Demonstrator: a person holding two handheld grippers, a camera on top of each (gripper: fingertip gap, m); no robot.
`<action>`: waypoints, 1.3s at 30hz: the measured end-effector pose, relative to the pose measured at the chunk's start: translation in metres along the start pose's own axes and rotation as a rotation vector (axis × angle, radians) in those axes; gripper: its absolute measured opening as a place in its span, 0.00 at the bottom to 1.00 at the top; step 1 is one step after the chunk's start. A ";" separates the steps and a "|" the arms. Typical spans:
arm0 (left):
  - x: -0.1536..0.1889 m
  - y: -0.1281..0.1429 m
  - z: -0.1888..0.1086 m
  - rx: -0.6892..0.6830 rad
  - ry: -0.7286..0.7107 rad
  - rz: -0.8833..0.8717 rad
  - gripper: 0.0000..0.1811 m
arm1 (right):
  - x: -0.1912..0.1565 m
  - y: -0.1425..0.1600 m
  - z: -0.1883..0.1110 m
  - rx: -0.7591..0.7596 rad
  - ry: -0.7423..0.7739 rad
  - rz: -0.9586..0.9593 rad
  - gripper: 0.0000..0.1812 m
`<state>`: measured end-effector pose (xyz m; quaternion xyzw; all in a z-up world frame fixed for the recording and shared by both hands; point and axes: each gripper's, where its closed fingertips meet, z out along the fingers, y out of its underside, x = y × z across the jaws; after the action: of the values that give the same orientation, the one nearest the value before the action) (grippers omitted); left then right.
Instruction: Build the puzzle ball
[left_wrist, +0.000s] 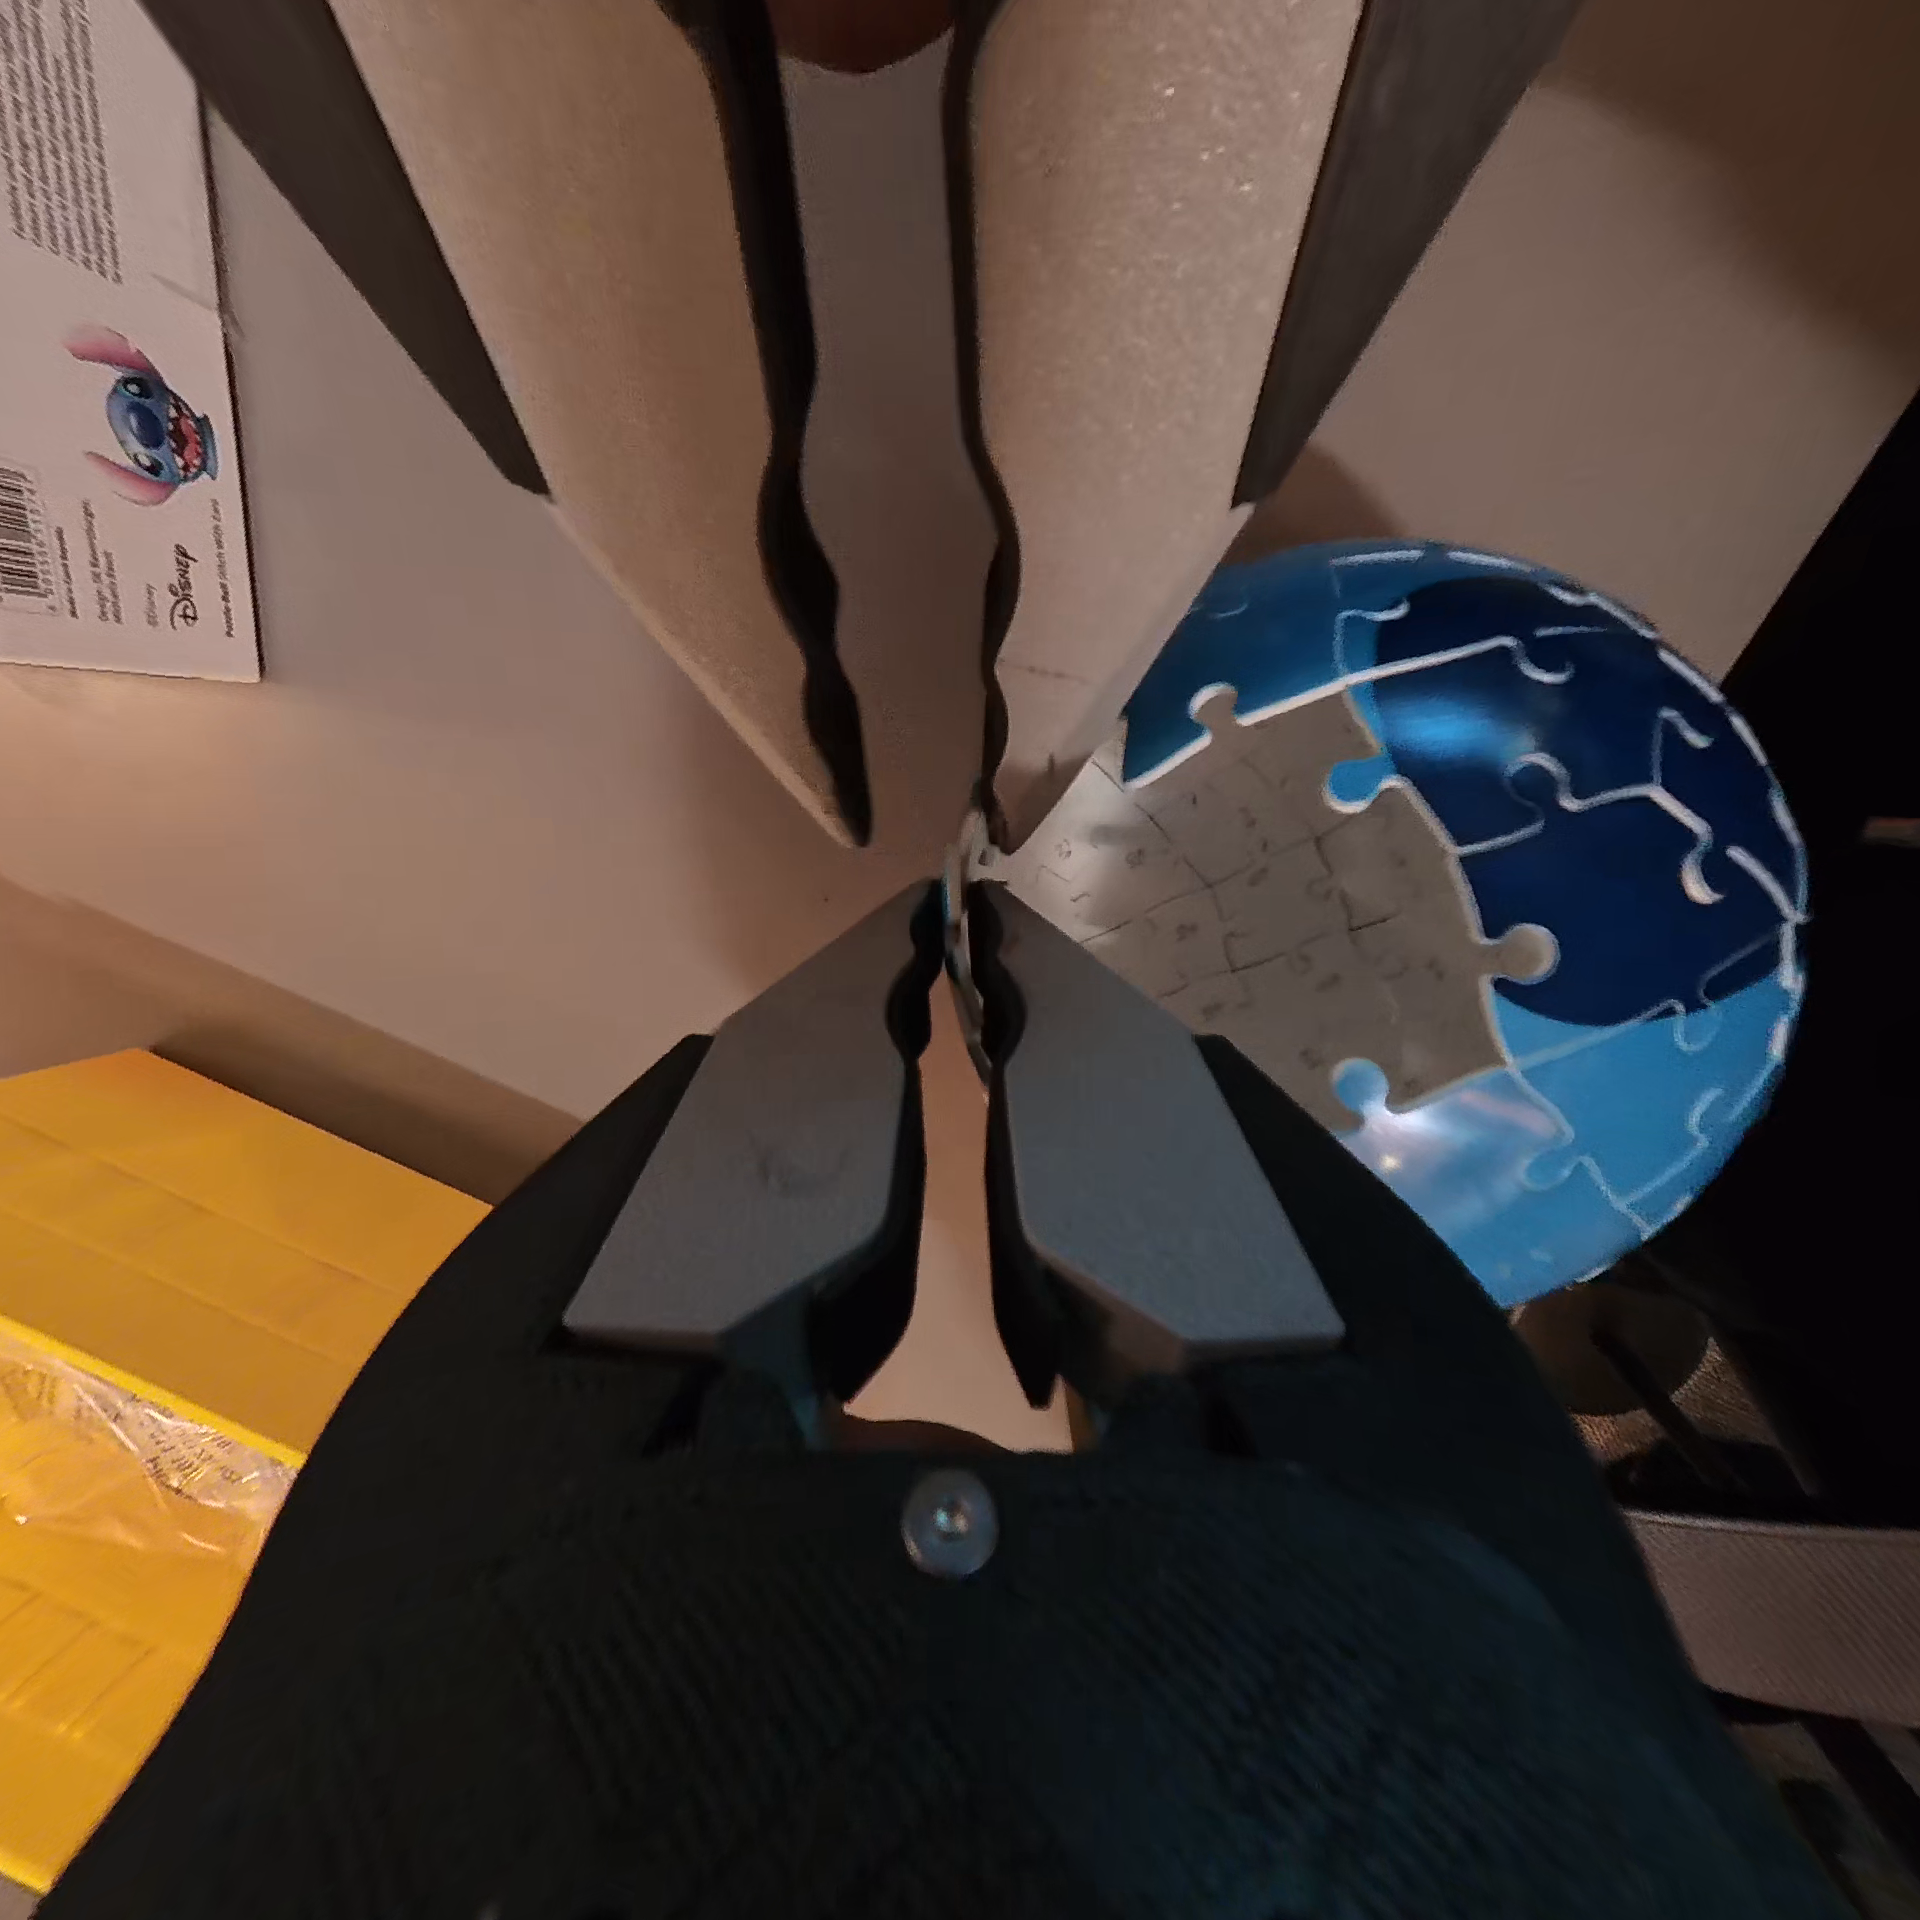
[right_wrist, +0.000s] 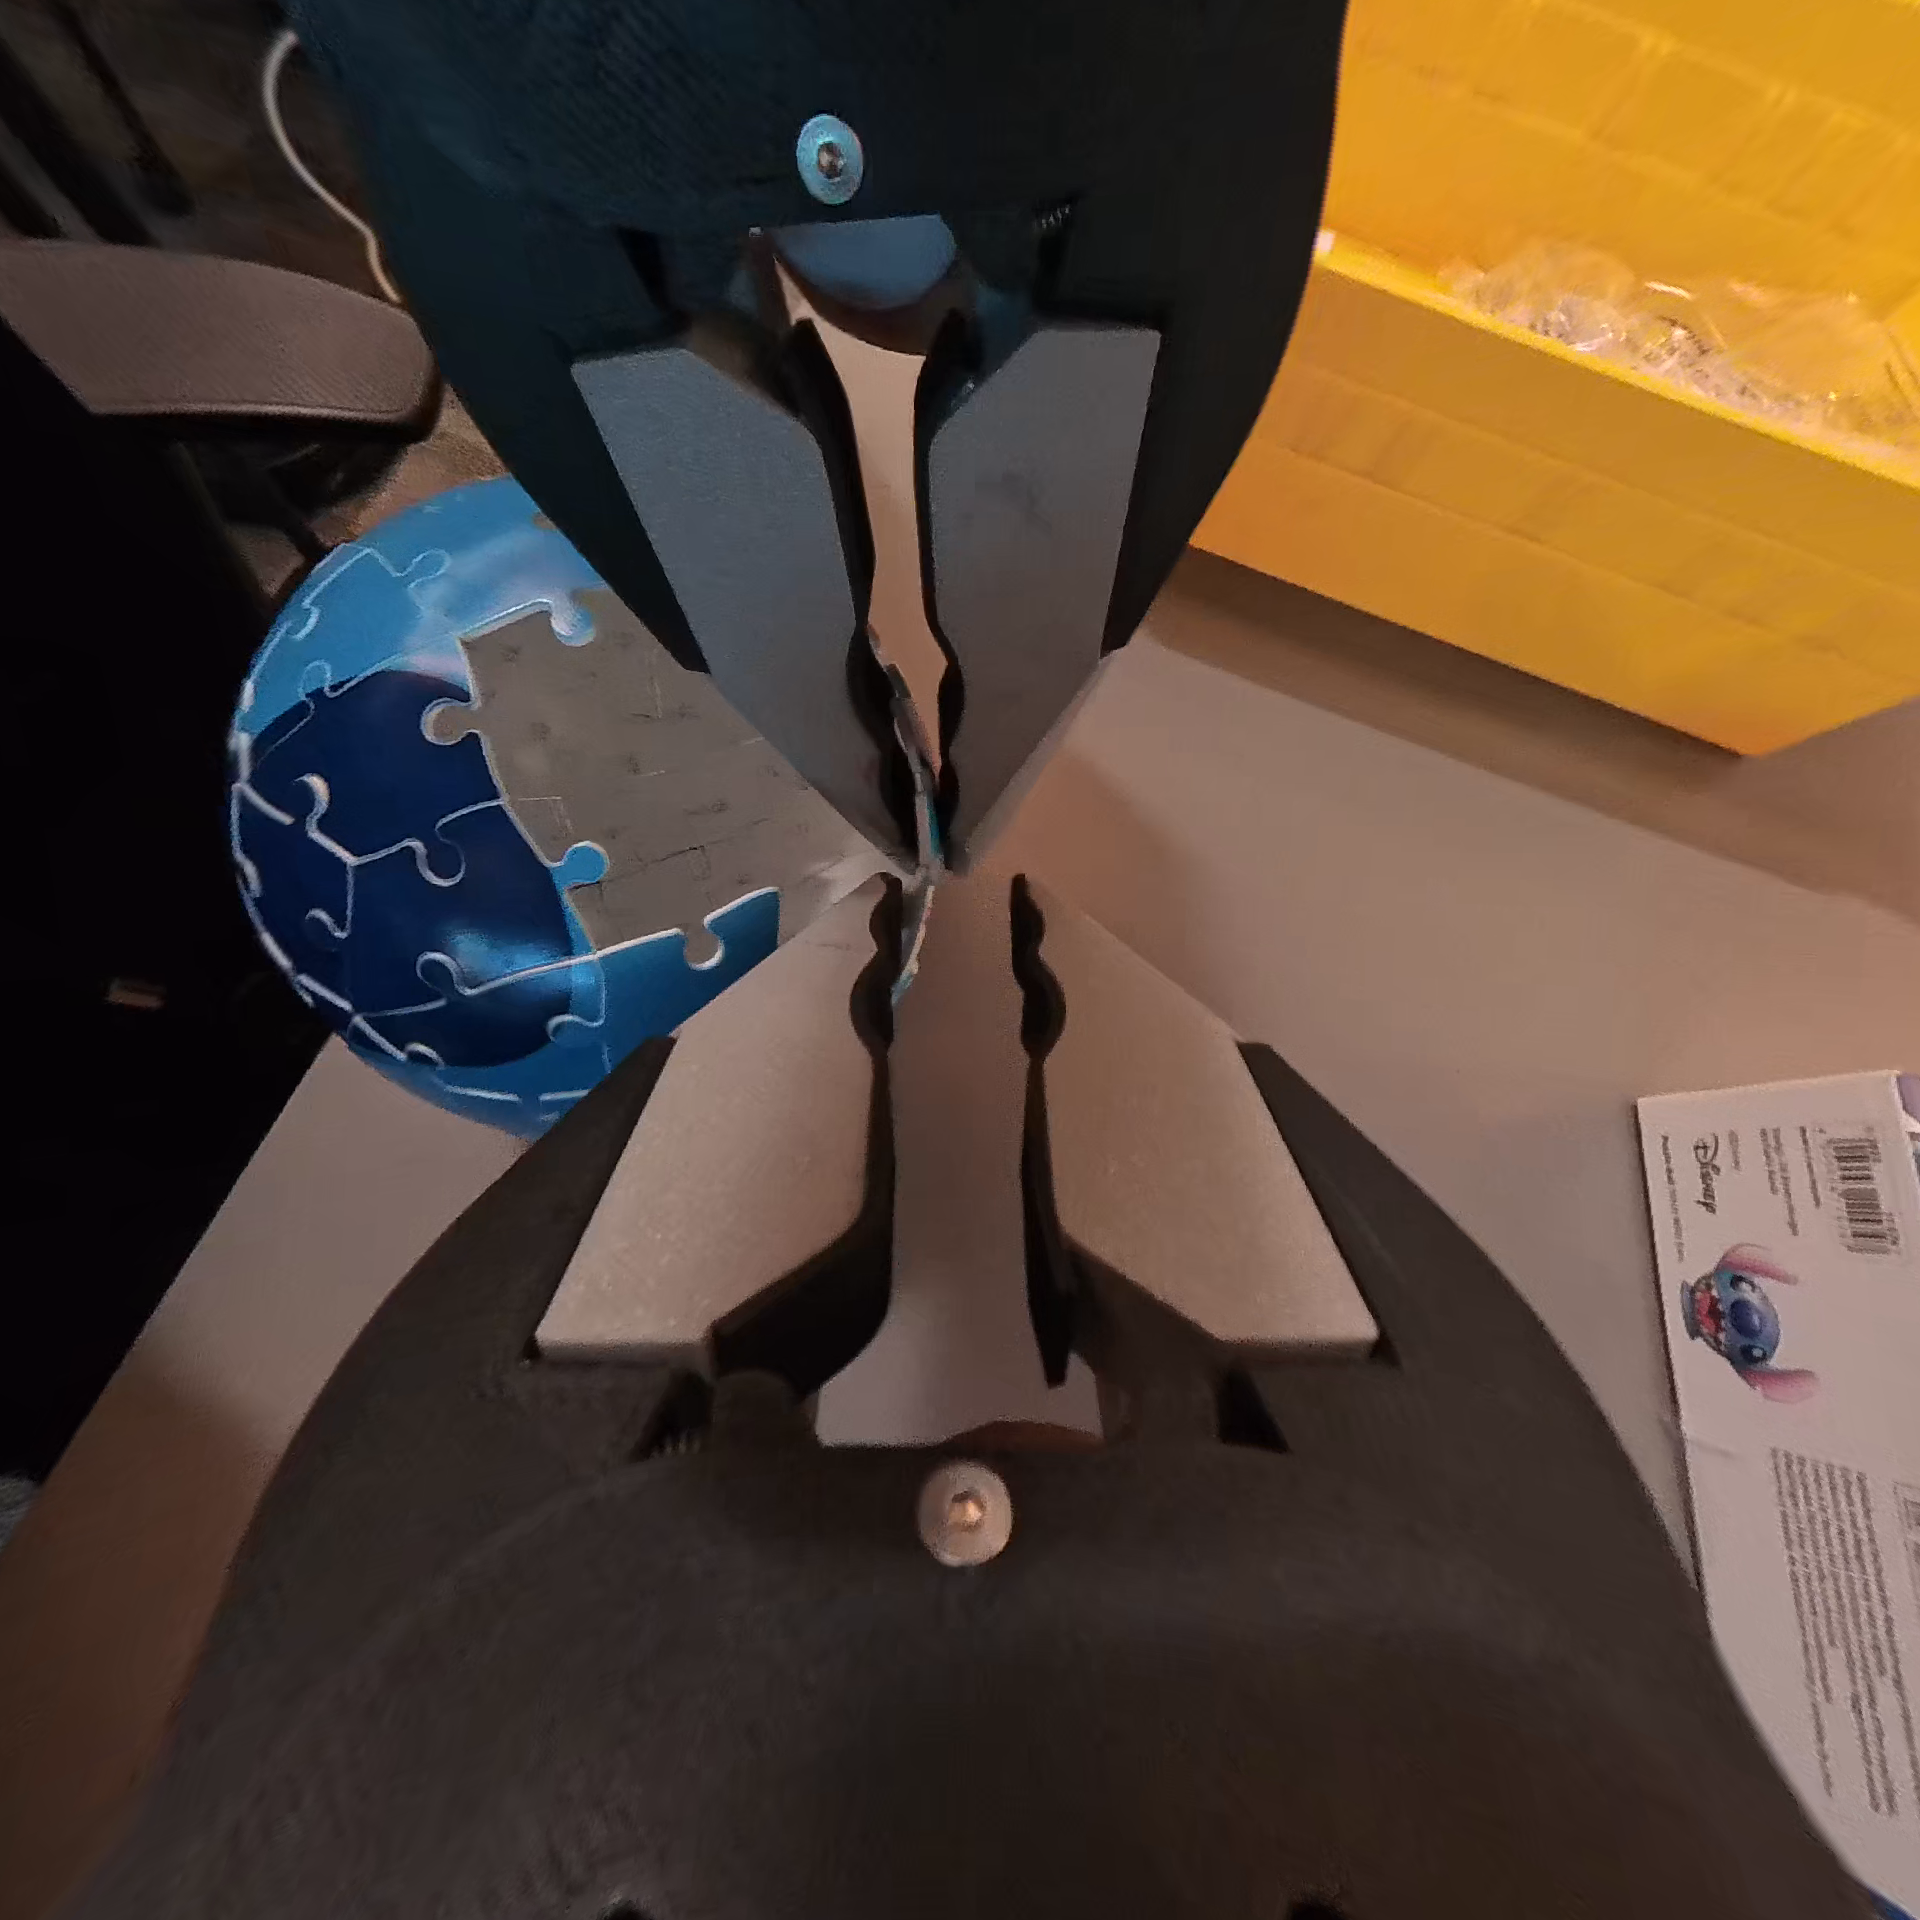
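Note:
The partly built puzzle ball (left_wrist: 1621, 831) is a blue shell with a grey inside, open toward me. It is held in the air beside the table's edge and shows at the left of the right wrist view (right_wrist: 395, 852). My left gripper (left_wrist: 961, 920) is shut on the thin rim of the shell, which shows edge-on between its fingers. My right gripper (right_wrist: 951, 920) faces it tip to tip, with its jaws a little apart around the end of the same rim. The left gripper (right_wrist: 920, 821) comes in from the top of the right wrist view, the right gripper (left_wrist: 925, 821) from the top of the left wrist view.
A yellow bin (right_wrist: 1558, 540) holding clear plastic bags (right_wrist: 1714, 322) stands on the beige table (right_wrist: 1403, 935); it also shows in the left wrist view (left_wrist: 156, 1247). The white puzzle box (right_wrist: 1787, 1403) lies flat on the table, also in the left wrist view (left_wrist: 114, 364). A chair (right_wrist: 208, 322) stands beyond the table's edge. Left and right tips are no more than a few centimetres apart.

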<state>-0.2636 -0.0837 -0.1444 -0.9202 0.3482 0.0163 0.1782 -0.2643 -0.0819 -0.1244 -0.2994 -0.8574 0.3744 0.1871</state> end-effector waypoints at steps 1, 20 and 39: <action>0.000 0.000 0.000 -0.002 -0.001 0.000 0.01 | -0.002 0.000 0.000 0.002 -0.015 0.002 0.08; 0.001 0.005 0.003 -0.017 0.011 0.007 0.02 | -0.005 -0.005 0.007 0.025 0.022 -0.059 0.00; 0.002 -0.001 0.004 -0.003 0.007 0.025 0.01 | -0.008 0.000 0.001 -0.004 0.002 -0.083 0.03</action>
<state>-0.2615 -0.0827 -0.1481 -0.9160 0.3603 0.0159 0.1756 -0.2593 -0.0875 -0.1257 -0.2642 -0.8697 0.3643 0.2029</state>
